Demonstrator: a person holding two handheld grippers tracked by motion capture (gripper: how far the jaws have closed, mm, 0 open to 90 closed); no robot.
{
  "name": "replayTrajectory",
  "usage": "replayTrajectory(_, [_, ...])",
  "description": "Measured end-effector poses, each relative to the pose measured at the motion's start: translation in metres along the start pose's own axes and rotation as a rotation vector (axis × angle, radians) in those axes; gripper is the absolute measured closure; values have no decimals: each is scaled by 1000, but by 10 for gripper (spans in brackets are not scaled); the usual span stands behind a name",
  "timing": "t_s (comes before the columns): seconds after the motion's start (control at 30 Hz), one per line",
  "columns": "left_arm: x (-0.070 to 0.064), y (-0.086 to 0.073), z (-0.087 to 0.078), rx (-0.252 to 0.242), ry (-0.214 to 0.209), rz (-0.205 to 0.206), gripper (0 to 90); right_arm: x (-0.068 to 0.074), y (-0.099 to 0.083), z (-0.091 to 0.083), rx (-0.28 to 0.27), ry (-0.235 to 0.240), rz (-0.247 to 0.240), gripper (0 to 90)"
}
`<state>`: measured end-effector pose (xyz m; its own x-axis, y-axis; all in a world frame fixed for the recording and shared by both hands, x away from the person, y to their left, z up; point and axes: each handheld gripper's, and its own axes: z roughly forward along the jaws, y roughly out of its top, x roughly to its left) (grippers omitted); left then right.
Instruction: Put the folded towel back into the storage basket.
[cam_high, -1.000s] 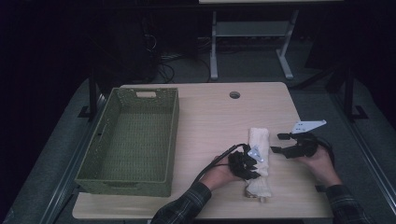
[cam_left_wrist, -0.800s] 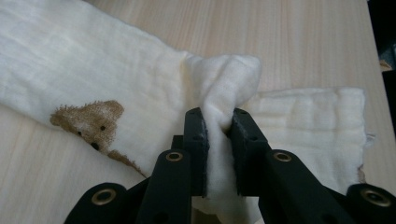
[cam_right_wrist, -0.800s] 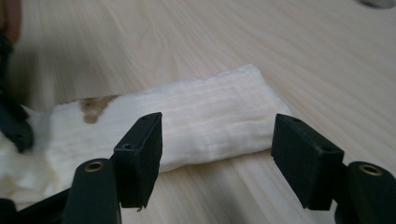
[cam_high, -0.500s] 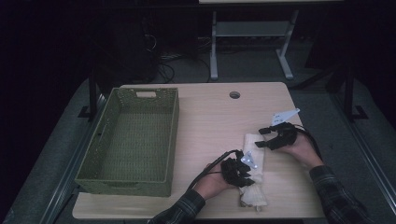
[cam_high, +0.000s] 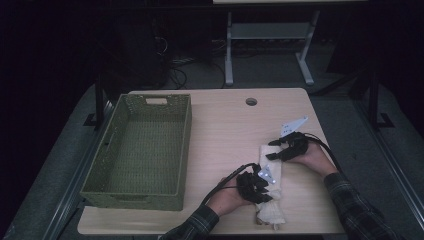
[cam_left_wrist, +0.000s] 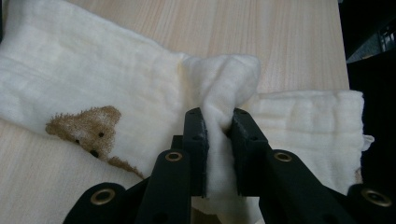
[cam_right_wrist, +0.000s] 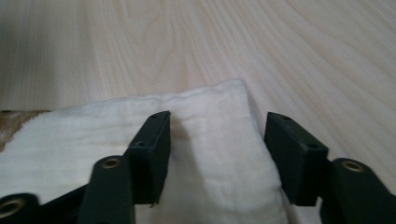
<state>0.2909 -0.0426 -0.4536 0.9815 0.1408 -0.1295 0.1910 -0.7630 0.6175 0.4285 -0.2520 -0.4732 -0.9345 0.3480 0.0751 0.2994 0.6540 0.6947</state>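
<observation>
We see the cream towel (cam_high: 269, 189) lying folded into a long strip on the worktop, near the front edge and toward the front-right corner, its long axis running front to back. In the left gripper view it carries a brown bear patch (cam_left_wrist: 91, 128) on the flat layer.

The left gripper (cam_high: 260, 186) sits over the middle of the strip. Its 2 jaws are closed tight on a raised fold of the towel (cam_left_wrist: 219, 107); the cloth bunches up between the pads (cam_left_wrist: 195, 140) and the rest stays flat on the wood. Contact is clear, the grip is firm.

The right gripper (cam_high: 286, 149) is at the strip's far end. In the right gripper view its 2 jaws stand wide apart over the towel's end corner (cam_right_wrist: 205, 135), 1 on each side of it, with nothing clamped. We cannot tell whether the pads (cam_right_wrist: 152, 149) touch the cloth or sit just above it. Its grey 3-cornered plate (cam_high: 293, 125) points toward the back edge.

The woven green basket (cam_high: 141, 145) sits on the left half of the worktop, well apart from the towel, along the left edge. A round cable hole (cam_high: 251, 101) lies near the back edge. Plaid sleeves (cam_high: 357, 210) come in from the front edge.
</observation>
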Motion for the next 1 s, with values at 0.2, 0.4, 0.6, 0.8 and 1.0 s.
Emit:
replayTrajectory(0.2, [1,0,1,-3,-8,-8,773,4,0,-2,9,31,-28,608])
replayTrajectory(0.4, [2,0,1,-8,-13,-10,780,6,0,-2,15,87,-7,780])
replayTrajectory(0.6, [5,1,-3,-32,-33,-20,792,4,2,-2,24,98,14,804])
replayTrajectory(0.8, [8,3,-16,-74,-42,-37,796,4,11,-6,34,97,-2,808])
replayTrajectory(1.0, [8,6,-37,-104,-21,-41,797,7,27,-14,24,104,-11,809])
